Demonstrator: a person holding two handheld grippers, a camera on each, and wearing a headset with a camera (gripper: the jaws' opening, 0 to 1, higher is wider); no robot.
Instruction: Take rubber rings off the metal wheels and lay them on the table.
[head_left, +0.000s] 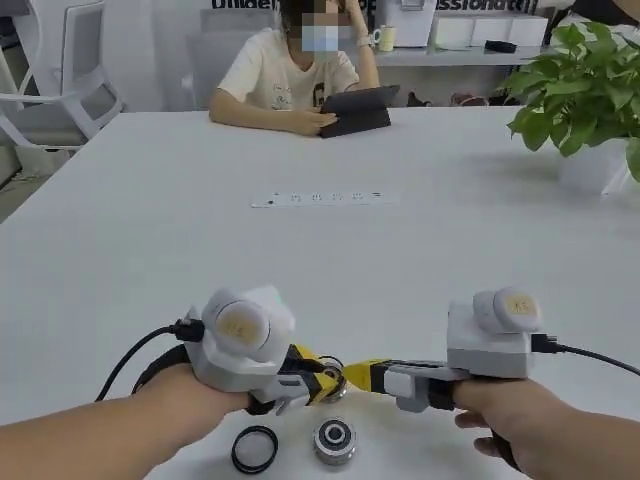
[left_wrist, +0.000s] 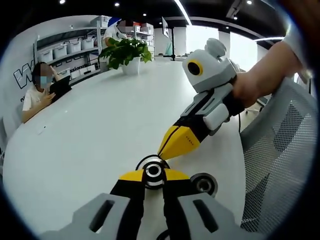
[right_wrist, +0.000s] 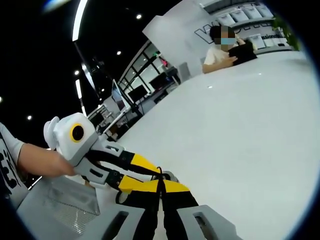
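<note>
Clamps a ringed metal wheel (left_wrist: 152, 172) between the jaws of the left gripper (head_left: 322, 386), just above the desk (head_left: 320, 260). Pinches that wheel's rubber ring (left_wrist: 145, 161) with the right gripper (head_left: 352, 378), jaws together. Shows a loose rubber ring (head_left: 255, 448) lying flat on the desk just beside a bare metal wheel (head_left: 333, 440), near the person's edge.

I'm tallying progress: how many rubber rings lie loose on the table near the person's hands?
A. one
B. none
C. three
A: a single black ring lies flat on the table beside a loose wheel.
</note>
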